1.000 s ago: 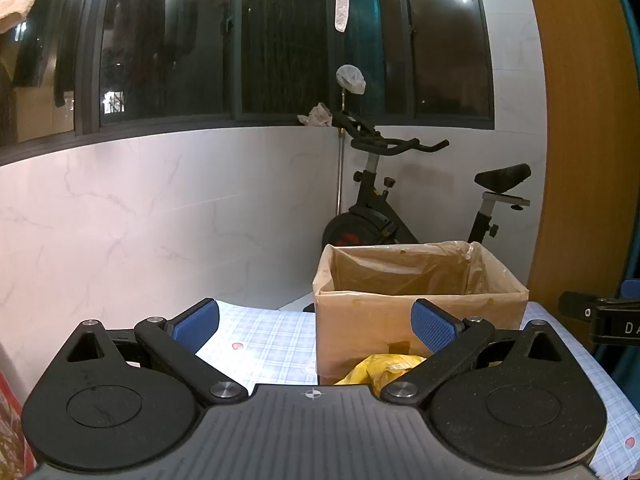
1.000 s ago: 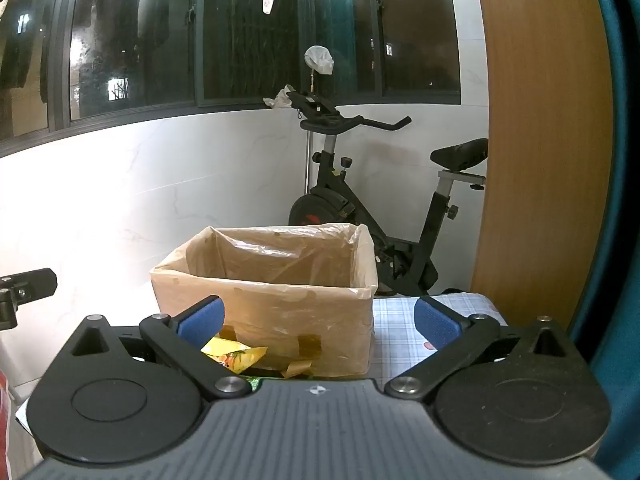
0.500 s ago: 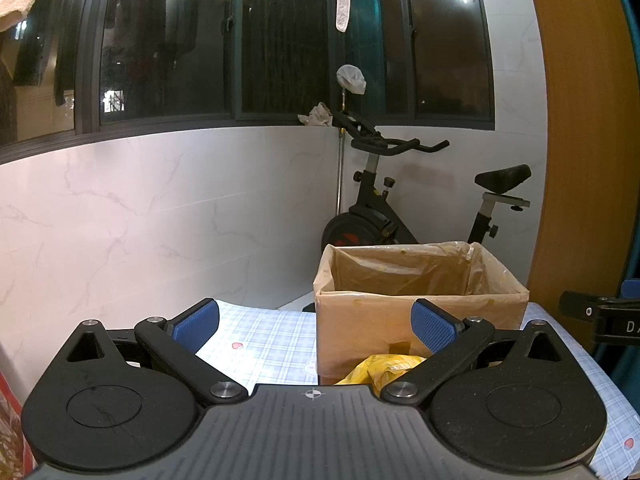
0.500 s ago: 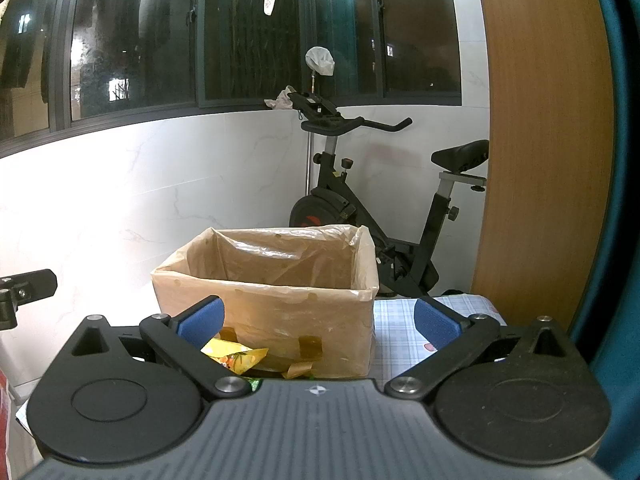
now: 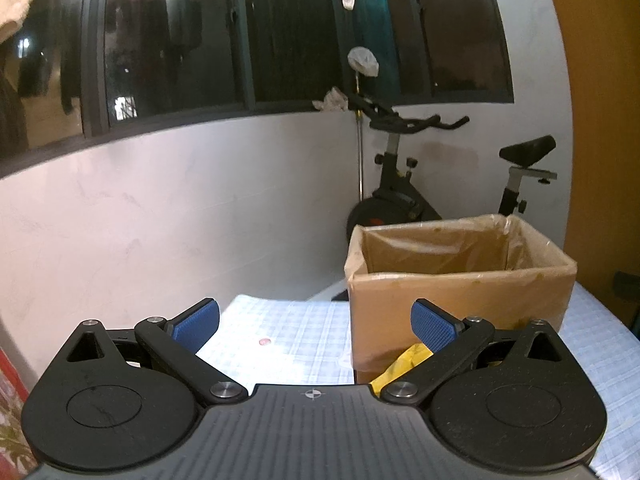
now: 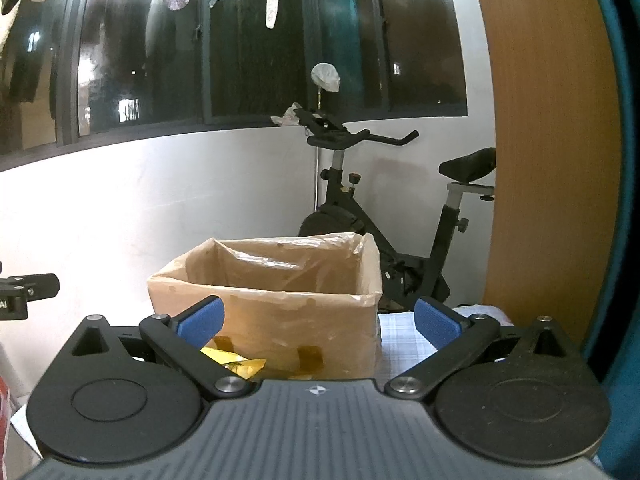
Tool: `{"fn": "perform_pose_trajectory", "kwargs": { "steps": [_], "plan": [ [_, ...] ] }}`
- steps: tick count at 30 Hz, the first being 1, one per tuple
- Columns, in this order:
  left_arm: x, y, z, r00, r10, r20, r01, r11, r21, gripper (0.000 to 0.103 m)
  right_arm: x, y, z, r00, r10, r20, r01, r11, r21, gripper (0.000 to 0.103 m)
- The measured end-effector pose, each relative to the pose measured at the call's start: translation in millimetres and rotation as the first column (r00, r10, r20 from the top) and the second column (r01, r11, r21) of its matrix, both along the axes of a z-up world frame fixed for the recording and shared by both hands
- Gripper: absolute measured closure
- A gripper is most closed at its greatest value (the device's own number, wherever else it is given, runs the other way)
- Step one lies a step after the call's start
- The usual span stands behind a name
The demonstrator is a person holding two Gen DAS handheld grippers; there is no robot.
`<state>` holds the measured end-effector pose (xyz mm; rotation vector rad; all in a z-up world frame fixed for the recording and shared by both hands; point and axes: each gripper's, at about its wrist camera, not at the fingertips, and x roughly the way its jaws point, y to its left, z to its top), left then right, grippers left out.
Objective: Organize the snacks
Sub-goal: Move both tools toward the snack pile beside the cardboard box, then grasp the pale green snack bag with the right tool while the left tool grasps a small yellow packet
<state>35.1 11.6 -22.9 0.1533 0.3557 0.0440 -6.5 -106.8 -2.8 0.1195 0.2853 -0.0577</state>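
Both tongs, left and right, are gaping empty; yellow snack packet is lying low-centre, seemingly nearer the right, before the cardboard box.

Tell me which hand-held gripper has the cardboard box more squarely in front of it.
The right hand-held gripper: the cardboard box fills the gap between its open jaws. For the left hand-held gripper, the box sits off toward its right finger, checked tablecloth between.

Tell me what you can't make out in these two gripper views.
- Yellow snack packet: mostly hidden by each gripper's body in both views; its label is unreadable.
- Cardboard box: its floor is hidden by its near wall.
- Left gripper: cut off by the right view's left edge.
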Motion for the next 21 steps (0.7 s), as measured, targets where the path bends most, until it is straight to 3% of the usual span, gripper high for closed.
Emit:
{"fn": "perform_pose_trajectory", "kwargs": {
  "steps": [9,16,21],
  "plan": [
    [20.0,15.2,-37.0,0.997,-0.015,-0.081,0.018,0.999,0.035,0.001,21.3,2.6,-52.3,0.995,0.054,-0.088,-0.057,0.997,-0.041,0.0],
    [31.8,33.0,-74.9,0.982,-0.033,-0.184,0.024,0.999,-0.049,0.008,23.9,15.5,-108.1,0.979,0.106,-0.174,-0.129,0.983,-0.131,0.0],
    [31.1,35.5,-96.4,0.973,-0.031,-0.228,0.015,0.997,-0.07,0.01,19.3,27.1,-144.4,0.967,0.131,-0.22,-0.171,0.97,-0.175,0.0]
  ]
}}
